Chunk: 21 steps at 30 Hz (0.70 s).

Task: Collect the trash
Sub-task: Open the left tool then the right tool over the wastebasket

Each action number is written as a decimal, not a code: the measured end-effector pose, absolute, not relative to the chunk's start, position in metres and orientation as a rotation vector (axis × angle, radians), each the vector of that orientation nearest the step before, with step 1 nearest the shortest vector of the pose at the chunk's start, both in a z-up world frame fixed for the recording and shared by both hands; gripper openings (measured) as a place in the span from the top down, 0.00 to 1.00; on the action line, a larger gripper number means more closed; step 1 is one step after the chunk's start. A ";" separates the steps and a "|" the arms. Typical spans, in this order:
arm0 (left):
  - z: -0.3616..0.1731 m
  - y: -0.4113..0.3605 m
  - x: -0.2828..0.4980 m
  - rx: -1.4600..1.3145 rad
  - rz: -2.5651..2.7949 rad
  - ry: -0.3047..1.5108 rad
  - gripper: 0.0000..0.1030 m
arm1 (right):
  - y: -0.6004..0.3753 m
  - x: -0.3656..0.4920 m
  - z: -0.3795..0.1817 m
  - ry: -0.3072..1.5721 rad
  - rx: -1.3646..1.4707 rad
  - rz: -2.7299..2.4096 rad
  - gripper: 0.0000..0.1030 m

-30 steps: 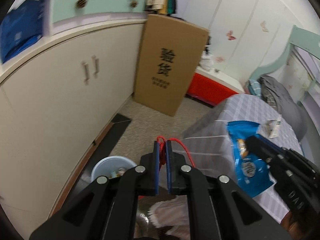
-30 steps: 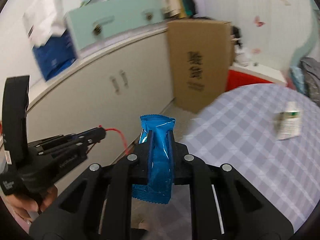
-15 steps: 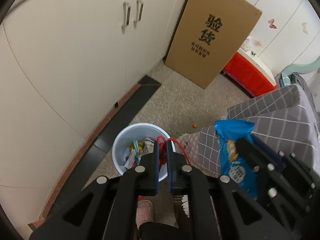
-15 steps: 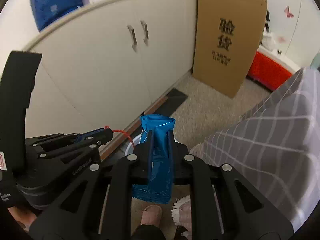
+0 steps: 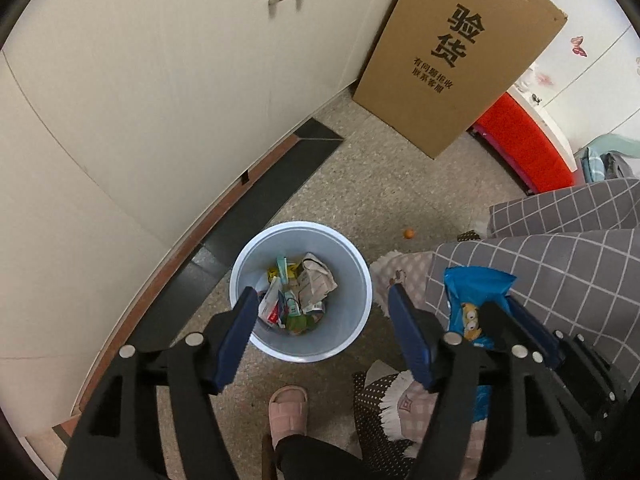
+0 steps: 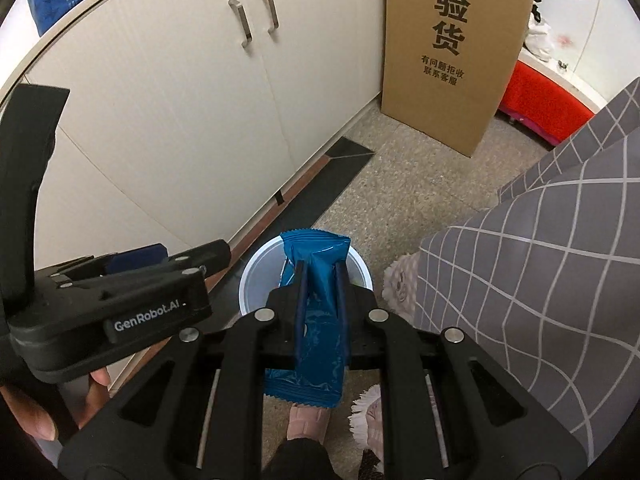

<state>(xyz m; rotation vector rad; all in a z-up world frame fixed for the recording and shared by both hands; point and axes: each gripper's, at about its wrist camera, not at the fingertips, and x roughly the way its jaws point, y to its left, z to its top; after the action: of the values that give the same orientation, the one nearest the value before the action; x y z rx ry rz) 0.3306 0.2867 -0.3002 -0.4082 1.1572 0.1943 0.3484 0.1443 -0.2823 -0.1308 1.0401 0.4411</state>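
Bystanders on a speckled floor

A tall cardboard box [image 5: 460, 52] printed with black Chinese characters leaned against cream cabinet doors [image 5: 160, 80] fitted with two metal handles [image 6: 258, 16]. Beside the box sat a red storage bin [image 5: 524, 144] under a white panel with butterfly stickers [image 5: 579, 46]. A grey checked cloth [image 5: 560, 248] hung down at the right. A tiny orange ball [image 5: 409, 233] lay on the floor, well apart from a pink slipper [image 5: 289, 412] and a fringed mat [image 5: 394, 412].
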 end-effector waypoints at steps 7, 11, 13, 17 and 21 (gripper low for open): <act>-0.299 0.300 0.321 -0.415 0.233 1.148 0.34 | 0.149 0.351 -0.284 1.053 -0.105 0.458 0.86; -0.297 0.310 0.313 -0.401 0.305 1.143 0.33 | 0.157 0.352 -0.279 1.040 -0.098 0.472 0.86; -0.295 0.314 0.309 -0.403 0.322 1.136 0.33 | 0.159 0.352 -0.277 1.033 -0.088 0.473 0.83; -0.294 0.323 0.305 -0.419 0.346 1.132 0.33 | 0.161 0.357 -0.278 1.056 -0.054 0.477 0.68; -0.292 0.325 0.301 -0.426 0.349 1.131 0.33 | 0.161 0.353 -0.272 1.033 -0.057 0.473 0.46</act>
<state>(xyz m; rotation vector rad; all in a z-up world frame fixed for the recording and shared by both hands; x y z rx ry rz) 0.3013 0.3247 -0.2920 -0.4262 1.1309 0.3489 0.3531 0.1610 -0.2722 -0.0568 1.0331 0.4726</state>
